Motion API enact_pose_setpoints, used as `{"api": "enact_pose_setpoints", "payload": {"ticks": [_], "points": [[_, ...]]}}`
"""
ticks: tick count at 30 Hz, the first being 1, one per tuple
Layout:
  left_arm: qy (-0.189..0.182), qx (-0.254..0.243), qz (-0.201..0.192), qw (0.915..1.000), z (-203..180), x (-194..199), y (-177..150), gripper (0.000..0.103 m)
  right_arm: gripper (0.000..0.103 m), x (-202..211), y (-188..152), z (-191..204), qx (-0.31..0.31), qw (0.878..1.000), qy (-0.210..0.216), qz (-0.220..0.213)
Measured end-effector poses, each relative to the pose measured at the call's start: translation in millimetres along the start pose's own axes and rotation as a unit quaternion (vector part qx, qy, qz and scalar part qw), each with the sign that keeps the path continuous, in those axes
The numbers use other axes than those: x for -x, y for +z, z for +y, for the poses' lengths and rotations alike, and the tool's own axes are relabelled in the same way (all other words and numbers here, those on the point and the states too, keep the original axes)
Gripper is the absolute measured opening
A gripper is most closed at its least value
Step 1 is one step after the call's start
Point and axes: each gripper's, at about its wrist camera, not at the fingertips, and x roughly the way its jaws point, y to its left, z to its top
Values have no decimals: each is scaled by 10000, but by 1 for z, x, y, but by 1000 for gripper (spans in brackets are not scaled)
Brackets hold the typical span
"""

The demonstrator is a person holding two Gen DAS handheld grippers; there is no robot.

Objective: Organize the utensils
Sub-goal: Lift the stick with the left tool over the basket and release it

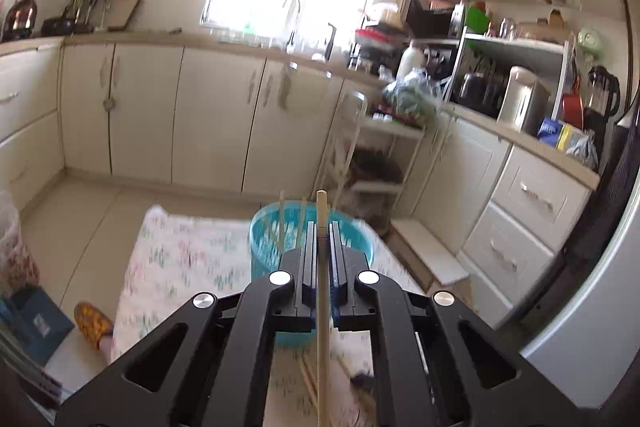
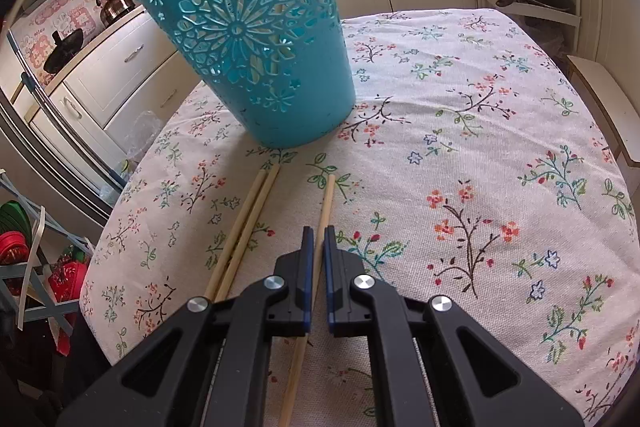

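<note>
Left gripper clamped on chopstick, right gripper clamped on another chopstick (no legible writing), teal basket

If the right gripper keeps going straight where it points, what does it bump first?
Probably the tablecloth just short of the blue basket: the right gripper slants down, shut on a chopstick whose tip would touch first. Depth is unclear.

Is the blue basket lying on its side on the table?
No, the blue basket stands upright on the flowered tablecloth, with its open rim at the top.
</note>
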Motion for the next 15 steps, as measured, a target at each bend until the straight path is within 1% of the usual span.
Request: {"api": "enact_pose_setpoints", "payload": {"ticks": [5,9,12,15], "points": [[-10,-78,-490,9988,-7,-20,41,5,6,0,0,-3,-82,9999,97,6],[61,-2,-752,9972,-5,-51,65,5,6,-1,1,-7,-175,9996,209,18],[104,86,-905,9958,-2,-73,79,5,6,-2,0,-9,-266,9992,309,29],[211,82,-975,9950,0,-96,81,5,6,-2,1,-11,-326,9987,380,40]]}}
